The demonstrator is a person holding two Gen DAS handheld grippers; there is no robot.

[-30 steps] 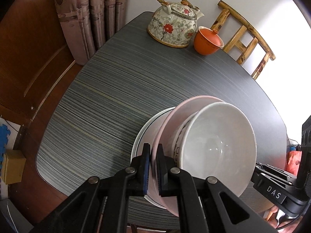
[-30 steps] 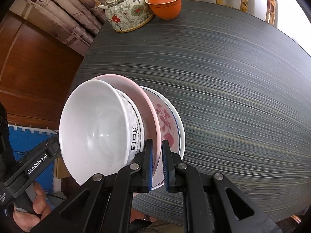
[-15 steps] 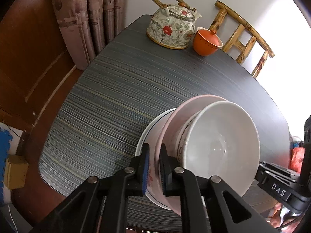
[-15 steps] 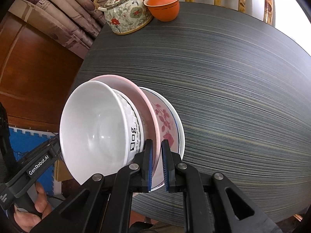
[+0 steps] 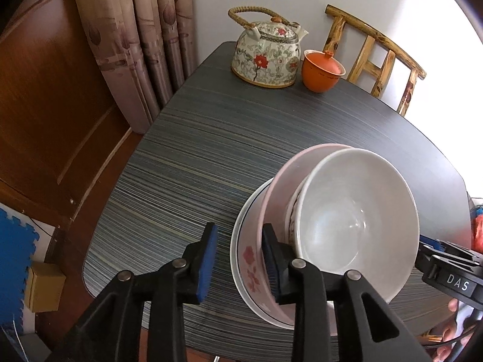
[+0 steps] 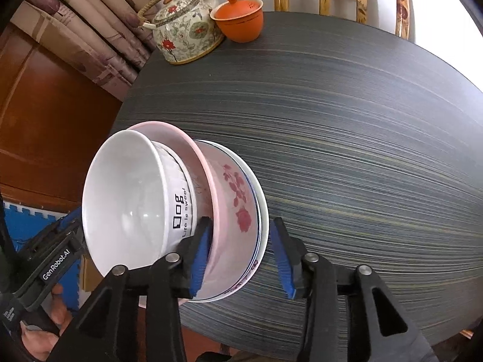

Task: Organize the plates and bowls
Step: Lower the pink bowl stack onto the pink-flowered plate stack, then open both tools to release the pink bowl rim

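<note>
A stack of dishes rests on the dark striped table (image 5: 211,138) near its front edge. A white plate with pink flowers (image 5: 247,259) (image 6: 238,205) lies at the bottom, with a pink plate (image 5: 280,187) (image 6: 199,157) on it. Above come a printed bowl (image 6: 181,199) and a plain white bowl (image 5: 356,220) (image 6: 126,199). My left gripper (image 5: 240,261) is opening; the two plate rims stand between its jaws and the outer pad is clear of them. My right gripper (image 6: 241,258) is opening too, astride the same rims on the opposite side.
A floral teapot (image 5: 267,57) (image 6: 184,33) and an orange lidded cup (image 5: 321,71) (image 6: 240,21) stand at the table's far edge. A wooden chair (image 5: 377,57) is behind them, and curtains (image 5: 145,45) hang at the left. A hand (image 6: 45,310) holds the left gripper's handle.
Both grippers had their jaws pinched on the plate rims; now both pairs of jaws stand apart. The stack has stayed in place on the table.
</note>
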